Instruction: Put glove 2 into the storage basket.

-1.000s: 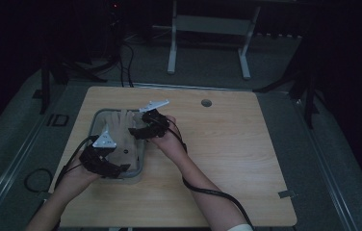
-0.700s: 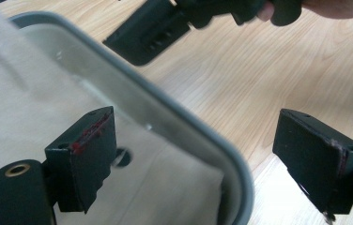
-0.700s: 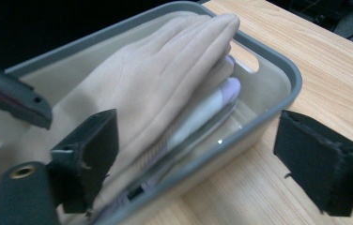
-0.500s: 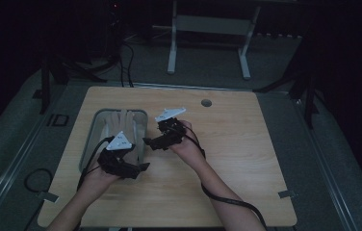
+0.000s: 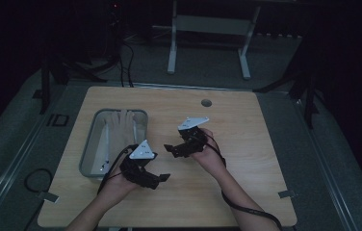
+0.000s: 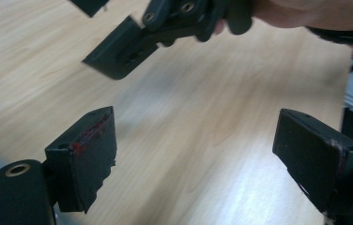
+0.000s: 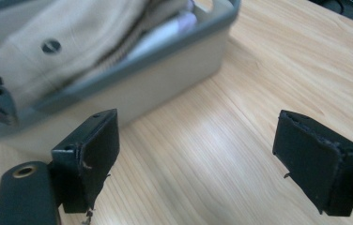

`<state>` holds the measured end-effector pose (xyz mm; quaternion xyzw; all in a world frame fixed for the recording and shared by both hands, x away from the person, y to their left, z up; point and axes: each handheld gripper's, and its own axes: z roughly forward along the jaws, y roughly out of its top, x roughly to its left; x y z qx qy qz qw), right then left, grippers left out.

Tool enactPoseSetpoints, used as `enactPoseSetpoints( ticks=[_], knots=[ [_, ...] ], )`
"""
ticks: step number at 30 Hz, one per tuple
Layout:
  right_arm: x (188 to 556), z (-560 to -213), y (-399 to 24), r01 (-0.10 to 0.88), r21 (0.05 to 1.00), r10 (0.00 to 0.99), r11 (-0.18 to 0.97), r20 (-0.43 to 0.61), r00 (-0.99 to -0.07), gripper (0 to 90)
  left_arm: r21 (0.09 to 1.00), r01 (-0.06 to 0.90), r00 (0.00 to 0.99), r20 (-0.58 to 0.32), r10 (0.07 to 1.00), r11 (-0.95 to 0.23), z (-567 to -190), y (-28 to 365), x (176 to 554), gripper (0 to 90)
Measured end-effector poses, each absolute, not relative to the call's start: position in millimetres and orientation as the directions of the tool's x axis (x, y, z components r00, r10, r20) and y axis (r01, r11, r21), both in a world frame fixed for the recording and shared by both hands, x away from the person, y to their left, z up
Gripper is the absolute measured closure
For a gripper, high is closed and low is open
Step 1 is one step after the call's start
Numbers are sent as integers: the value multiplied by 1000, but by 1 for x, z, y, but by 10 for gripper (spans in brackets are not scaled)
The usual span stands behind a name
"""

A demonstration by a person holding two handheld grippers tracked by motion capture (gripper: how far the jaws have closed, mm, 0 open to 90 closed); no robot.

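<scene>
- High view: my left gripper (image 5: 162, 178) and right gripper (image 5: 168, 149) hang over bare worktop (image 5: 246, 144), jaws apart and empty; the right jaws have just been opening.
- The cloth (image 7: 71, 33) lies inside the tray (image 5: 88, 149), presumably dropped there, so both grippers are free.

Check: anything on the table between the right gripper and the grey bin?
Nothing: in the right gripper view, bare wood separates the open right gripper from the grey bin.

Two tools (image 5: 165, 177) (image 5: 169, 148), one tray (image 5: 90, 147), one table (image 5: 246, 183).
</scene>
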<state>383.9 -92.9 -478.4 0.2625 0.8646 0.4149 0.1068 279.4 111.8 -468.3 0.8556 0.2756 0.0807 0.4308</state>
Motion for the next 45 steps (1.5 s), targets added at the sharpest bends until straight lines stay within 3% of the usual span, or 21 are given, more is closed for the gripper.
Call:
enactPoseSetpoints(
  ticks=[17, 34, 45],
  knots=[
    [369, -513, -137, 394, 746, 571, 537, 22, -821, 150, 779, 340, 901, -109, 420, -527, -501, 57, 277, 141],
    [352, -545, -168, 402, 723, 618, 562, -45, -785, 119, 765, 363, 908, -162, 386, -532, -537, 43, 277, 141],
    [344, -552, -183, 378, 726, 627, 575, -94, -773, 111, 774, 377, 901, -180, 395, -508, -539, 44, 280, 141]
  ],
)
